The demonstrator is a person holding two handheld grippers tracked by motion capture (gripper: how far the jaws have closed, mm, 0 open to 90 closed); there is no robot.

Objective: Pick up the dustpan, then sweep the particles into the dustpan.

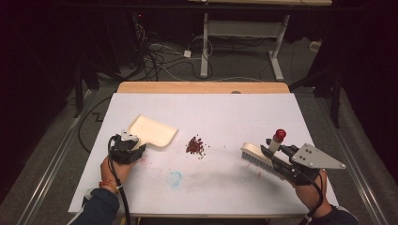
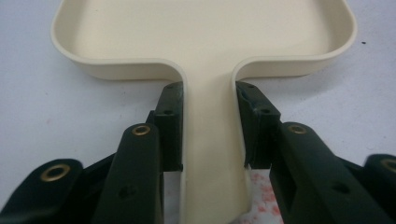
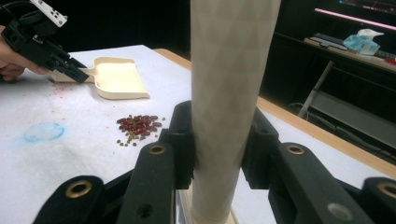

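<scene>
A cream dustpan (image 1: pixel 152 130) lies flat on the white table, left of centre. My left gripper (image 1: pixel 133 149) is shut on its handle (image 2: pixel 208 140), with both jaws pressed against the handle's sides. A small pile of dark red beans (image 1: pixel 195 146) sits mid-table, between the two hands. My right gripper (image 1: pixel 277 161) is shut on the cream handle (image 3: pixel 229 93) of a brush (image 1: pixel 256 156), whose grey bristles rest on the table at the right. The brush handle ends in a red tip (image 1: pixel 279 135). From the right gripper view, the beans (image 3: pixel 138 125) and dustpan (image 3: pixel 120 77) lie ahead to the left.
A blue smudge (image 1: pixel 174 178) and faint pink stains mark the white table top (image 1: pixel 225 112). A wooden edge (image 1: pixel 202 87) runs along the far side. Beyond it are a desk frame (image 1: pixel 204 42) and cables on the floor.
</scene>
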